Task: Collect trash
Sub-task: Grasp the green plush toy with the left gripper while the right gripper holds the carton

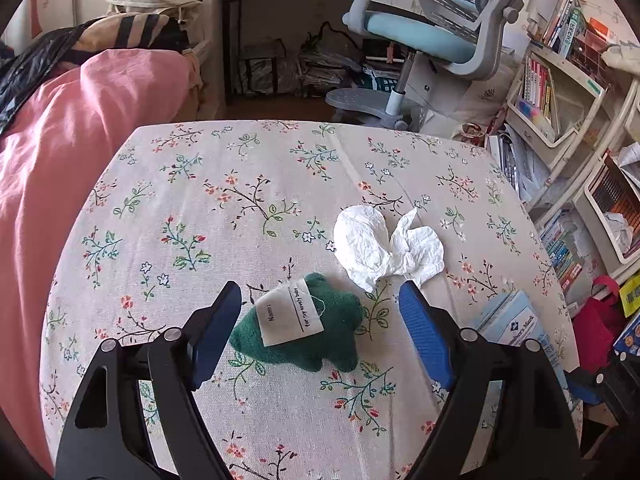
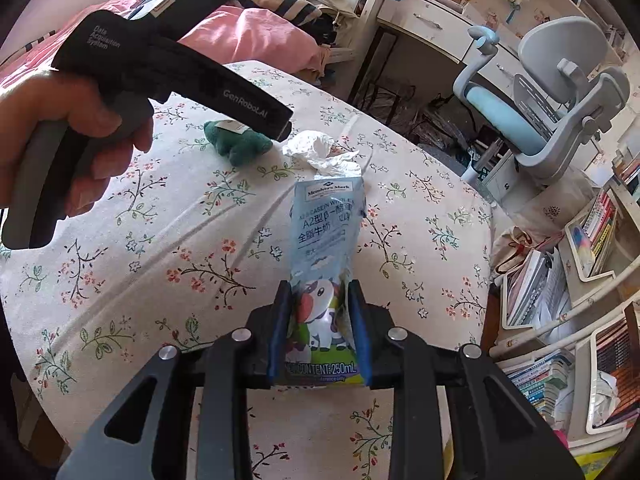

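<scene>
A flattened light-blue milk carton (image 2: 326,236) lies on the floral tablecloth (image 2: 160,240). My right gripper (image 2: 319,286) is shut on its near end, a blue pad pressing each side. A crumpled white tissue (image 1: 384,246) rests just beyond the carton's far end, also seen in the right wrist view as the tissue (image 2: 320,152). My left gripper (image 1: 320,292) hangs open over a small green plush toy (image 1: 304,328) with a white paper tag; the toy sits between the fingers, untouched. The carton (image 1: 508,320) shows at the right of the left wrist view.
A hand (image 2: 60,132) holds the left gripper's handle at the upper left of the right wrist view. A pink blanket (image 1: 60,160) lies left of the table. A grey-blue desk chair (image 1: 432,32) stands beyond it. Shelves of books (image 1: 580,200) crowd the right side.
</scene>
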The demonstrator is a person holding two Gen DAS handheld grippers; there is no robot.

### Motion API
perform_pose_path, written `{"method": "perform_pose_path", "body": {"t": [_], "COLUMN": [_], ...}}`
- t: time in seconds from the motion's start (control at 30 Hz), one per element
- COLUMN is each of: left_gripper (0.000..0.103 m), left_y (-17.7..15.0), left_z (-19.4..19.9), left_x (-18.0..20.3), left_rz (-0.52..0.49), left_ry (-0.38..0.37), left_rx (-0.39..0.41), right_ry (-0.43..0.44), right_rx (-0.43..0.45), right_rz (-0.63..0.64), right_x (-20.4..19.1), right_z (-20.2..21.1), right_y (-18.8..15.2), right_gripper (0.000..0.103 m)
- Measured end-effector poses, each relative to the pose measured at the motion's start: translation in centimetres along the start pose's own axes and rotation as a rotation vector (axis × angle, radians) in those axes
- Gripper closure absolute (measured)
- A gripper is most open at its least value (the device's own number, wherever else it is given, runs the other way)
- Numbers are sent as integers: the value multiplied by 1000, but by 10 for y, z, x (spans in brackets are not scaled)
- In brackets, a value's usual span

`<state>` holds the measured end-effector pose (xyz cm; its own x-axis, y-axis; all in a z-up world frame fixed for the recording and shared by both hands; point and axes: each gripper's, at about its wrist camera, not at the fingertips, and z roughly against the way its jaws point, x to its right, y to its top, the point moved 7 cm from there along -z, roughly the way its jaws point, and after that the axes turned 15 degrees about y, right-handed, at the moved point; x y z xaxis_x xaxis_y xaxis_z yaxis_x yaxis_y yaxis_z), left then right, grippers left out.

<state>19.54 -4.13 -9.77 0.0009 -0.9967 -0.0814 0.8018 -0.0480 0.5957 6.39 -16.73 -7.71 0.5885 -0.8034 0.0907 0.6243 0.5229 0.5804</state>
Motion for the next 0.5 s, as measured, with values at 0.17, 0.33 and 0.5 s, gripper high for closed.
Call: {"method": "perform_pose_path", "body": {"t": [0.17,0.33,0.5], "left_gripper": [25,53,59], "left_y": [-4,-8,-11], "left_z": [-14,-18,-9], "left_x": [5,7,4], "left_rz": [-14,-67,-56], "left_ry": [11,5,-67], "left_rx": [-28,-44,-55], "right_ry": [-30,39,99], "right_rx": [-12,32,72], "right_rz": [-39,-126,-199], "right_x": [15,22,26], "right_z": [-12,-11,0], "right_y": [-6,-4,-8], "right_gripper": [65,71,71]}}
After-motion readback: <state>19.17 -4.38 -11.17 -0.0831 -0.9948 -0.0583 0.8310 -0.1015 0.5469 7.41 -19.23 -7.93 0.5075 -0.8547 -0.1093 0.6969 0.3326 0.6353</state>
